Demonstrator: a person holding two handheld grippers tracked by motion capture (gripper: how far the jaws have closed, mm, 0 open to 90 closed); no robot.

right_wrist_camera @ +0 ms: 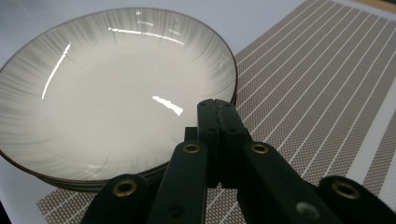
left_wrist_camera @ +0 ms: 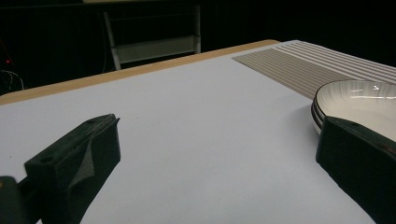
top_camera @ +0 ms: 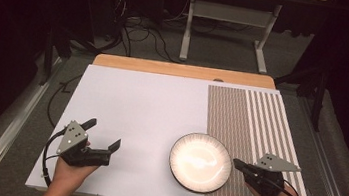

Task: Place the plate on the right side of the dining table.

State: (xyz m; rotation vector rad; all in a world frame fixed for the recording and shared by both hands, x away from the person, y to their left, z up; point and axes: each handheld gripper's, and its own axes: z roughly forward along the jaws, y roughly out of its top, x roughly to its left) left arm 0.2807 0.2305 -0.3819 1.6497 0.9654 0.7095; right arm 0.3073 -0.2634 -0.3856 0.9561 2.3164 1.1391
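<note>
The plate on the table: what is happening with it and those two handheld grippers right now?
A person holds a gripper in each hand. The right gripper, jaws closed together, sits at the near rim of the plate, which rests partly on the striped placemat. Whether it touches the rim is unclear. The left gripper is open, holding nothing, above the white table.

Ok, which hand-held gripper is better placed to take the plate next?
Probably the right hand-held gripper: its closed jaws sit right at the rim of the white ribbed ceramic plate, though it must open first. The left hand-held gripper is open but farther away across bare tabletop.
</note>
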